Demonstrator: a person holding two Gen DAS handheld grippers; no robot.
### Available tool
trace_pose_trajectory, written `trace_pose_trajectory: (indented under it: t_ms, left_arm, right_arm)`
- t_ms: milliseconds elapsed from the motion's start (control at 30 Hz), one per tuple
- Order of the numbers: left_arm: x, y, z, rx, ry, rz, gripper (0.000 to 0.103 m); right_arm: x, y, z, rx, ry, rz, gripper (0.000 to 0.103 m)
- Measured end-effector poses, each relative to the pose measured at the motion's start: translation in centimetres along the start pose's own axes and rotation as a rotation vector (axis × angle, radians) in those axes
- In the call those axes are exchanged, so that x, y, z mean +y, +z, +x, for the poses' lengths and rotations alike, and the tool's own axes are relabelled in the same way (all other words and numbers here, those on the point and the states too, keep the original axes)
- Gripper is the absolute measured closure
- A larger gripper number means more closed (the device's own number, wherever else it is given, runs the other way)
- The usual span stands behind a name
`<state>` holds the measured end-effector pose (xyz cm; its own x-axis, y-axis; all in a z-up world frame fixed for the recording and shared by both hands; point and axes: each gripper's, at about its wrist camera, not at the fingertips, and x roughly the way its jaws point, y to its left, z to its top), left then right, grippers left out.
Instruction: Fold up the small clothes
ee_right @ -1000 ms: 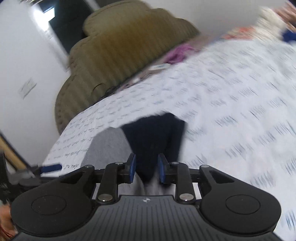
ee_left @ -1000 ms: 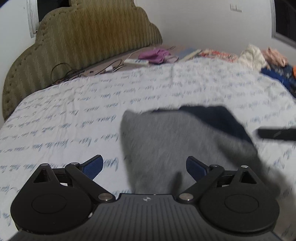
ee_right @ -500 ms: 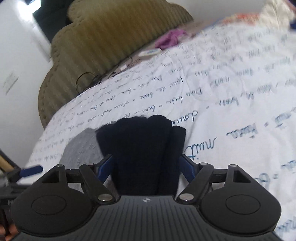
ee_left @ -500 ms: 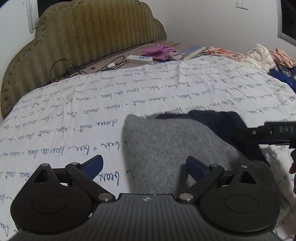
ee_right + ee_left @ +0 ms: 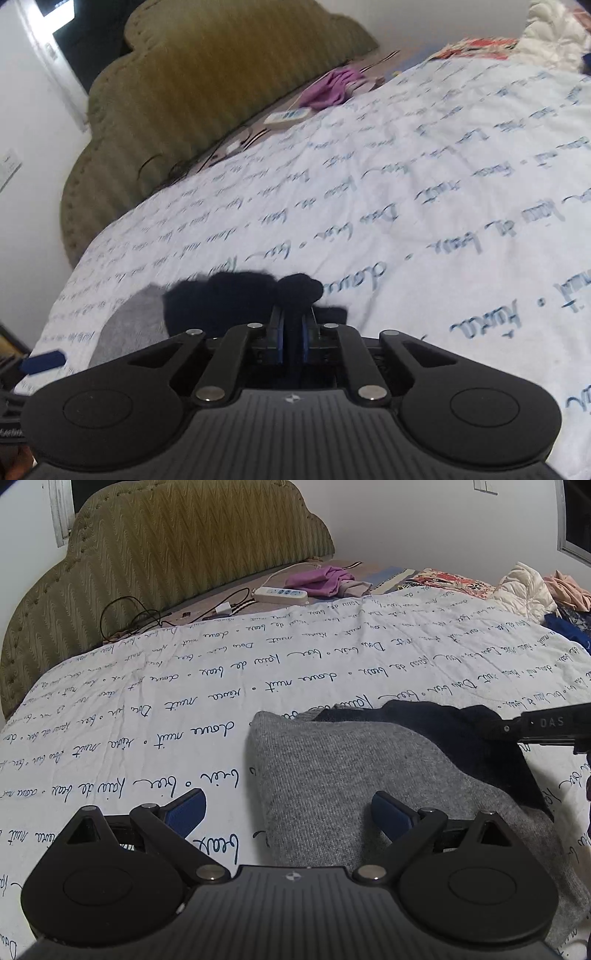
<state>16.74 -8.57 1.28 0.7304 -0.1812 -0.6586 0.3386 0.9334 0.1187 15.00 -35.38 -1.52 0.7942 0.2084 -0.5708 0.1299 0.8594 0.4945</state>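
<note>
Two wrist views low over the bedspread (image 5: 258, 686) — both toward the headboard (image 5: 207, 81), close in.

A home bedroom: a bed with a padded olive headboard (image 5: 177, 550) and a white quilt (image 5: 258, 672) printed with script, a power strip (image 5: 280, 594) and cables by the headboard, clothes heaped (image 5: 532, 587) at the far edge, plain white walls.

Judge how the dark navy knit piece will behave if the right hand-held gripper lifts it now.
The navy knit piece is likely floppy: it bunches between the right hand-held gripper pads, so free ends should droop. Probably light. It overlaps the grey garment, whose knit might cling and drag along.
</note>
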Motion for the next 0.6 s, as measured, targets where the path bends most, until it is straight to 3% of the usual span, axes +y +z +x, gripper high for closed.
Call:
trace_pose_trajectory:
  t_ms: [33,100,167,233,400,500,600]
  left_arm:
    - [0.2,0.0,0.0,-0.005,-0.002,-0.001,0.005]
    - [1.3,0.1,0.1,-0.015,-0.01,-0.017,0.004]
    - [3.0,0.2,0.4,-0.019,-0.034,-0.07,0.004]
    - [5.2,0.5,1.1,-0.01,-0.091,-0.149,0.003]
    - [10.2,0.2,5.0,0.092,-0.326,-0.385,0.003]
    - [11.1,-0.2,7.5,0.152,-0.474,-0.484,0.003]
    - [10.7,-0.3,9.6,0.166,-0.558,-0.546,0.003]
  right_arm:
    - [0.0,-0.1,-0.2,-0.003,-0.001,-0.002,0.091]
    - [-0.2,-0.1,-1.1,-0.016,-0.018,0.014,0.071]
    - [-0.9,0.0,-2.1,-0.044,-0.019,0.04,0.013]
    - [-2.1,0.1,-2.8,-0.049,0.024,0.068,0.011]
    - [-4.0,-0.3,-0.9,0.091,0.149,0.147,0.011]
    - [-3.3,-0.6,0.8,0.133,0.225,0.136,0.011]
    - [-2.2,-0.2,2.6,0.131,0.267,0.113,0.016]
